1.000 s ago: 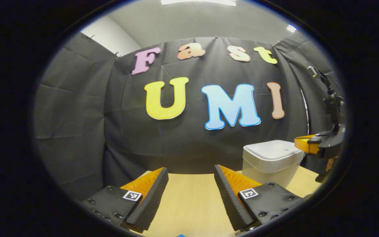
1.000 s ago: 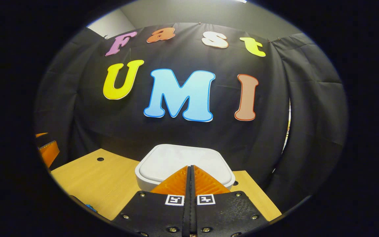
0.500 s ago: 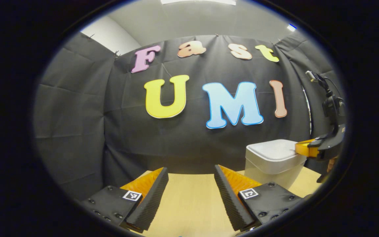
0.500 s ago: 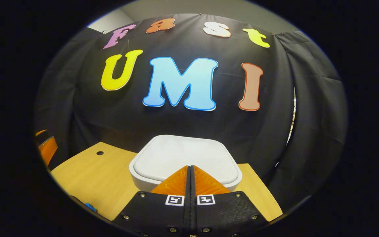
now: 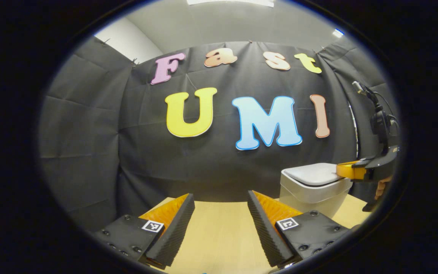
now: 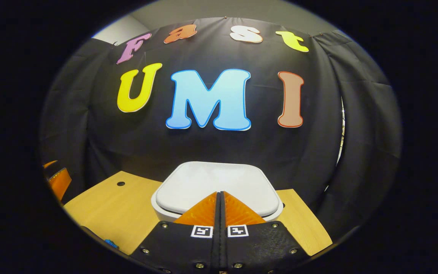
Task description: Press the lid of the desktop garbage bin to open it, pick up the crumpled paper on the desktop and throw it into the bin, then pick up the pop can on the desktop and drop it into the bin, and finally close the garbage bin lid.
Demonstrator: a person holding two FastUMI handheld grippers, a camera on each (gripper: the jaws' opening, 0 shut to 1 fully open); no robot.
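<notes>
The white desktop bin (image 5: 310,190) stands at the back right of the wooden table, its lid (image 6: 219,180) down. My right gripper (image 6: 220,193) is shut, with nothing between its fingers, and its tips rest on the near part of the lid. In the left gripper view that right gripper (image 5: 342,170) meets the lid's right edge, held by a hand. My left gripper (image 5: 221,199) hovers open over bare table, left of the bin. A small blue bit (image 6: 111,243) peeks at the table's near edge; what it is cannot be told.
The wooden table (image 6: 108,213) has a small round hole (image 6: 121,183) near its back left. Black cloth walls close in right behind the bin and on both sides. The left gripper's fingertips (image 6: 59,180) show at the far left of the right gripper view.
The right gripper has come forward and down onto the bin's lid, which looks a little lower at the pressed side. The left gripper has stayed almost still.
</notes>
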